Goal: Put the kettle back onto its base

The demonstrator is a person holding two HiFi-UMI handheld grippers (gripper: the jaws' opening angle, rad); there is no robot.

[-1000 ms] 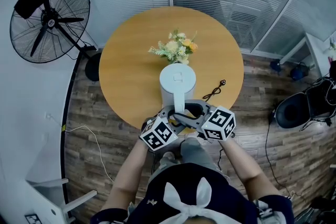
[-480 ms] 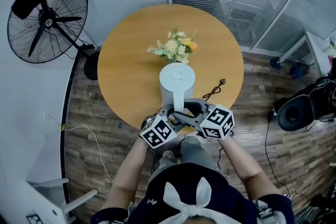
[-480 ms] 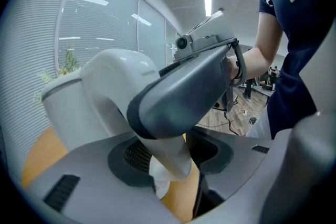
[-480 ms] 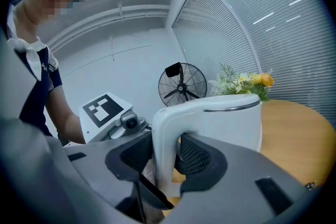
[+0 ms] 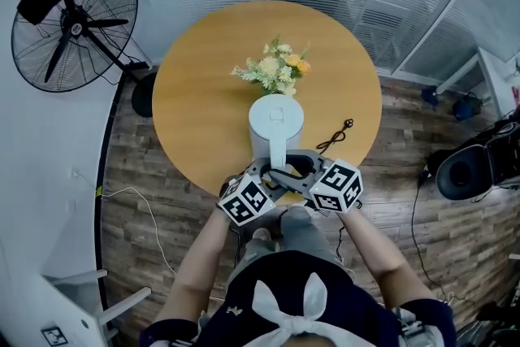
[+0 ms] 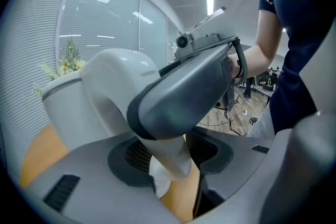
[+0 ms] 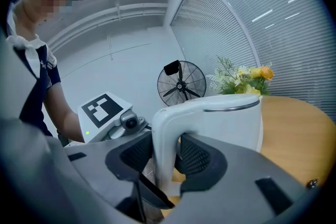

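On table (image 5: 203, 93), kettle (image 5: 276, 119) unmoved, L gripper (image 5: 270, 177) & R gripper (image 5: 299, 171) jaws still clamping handle (image 7: 163, 134)

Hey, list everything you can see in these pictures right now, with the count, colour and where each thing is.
table: one, round, light wood, middle of the head view
kettle: one, white, near the table's near edge, handle toward the person
flowers: one bunch, yellow, white and green, on the table just behind the kettle
cord: one, black, with a plug, on the table right of the kettle
fan: one, black, standing on the floor left of the table
chair: one, black, on the wood floor at far right
left gripper: one, grey, shut on the kettle's handle
right gripper: one, grey, shut on the same handle
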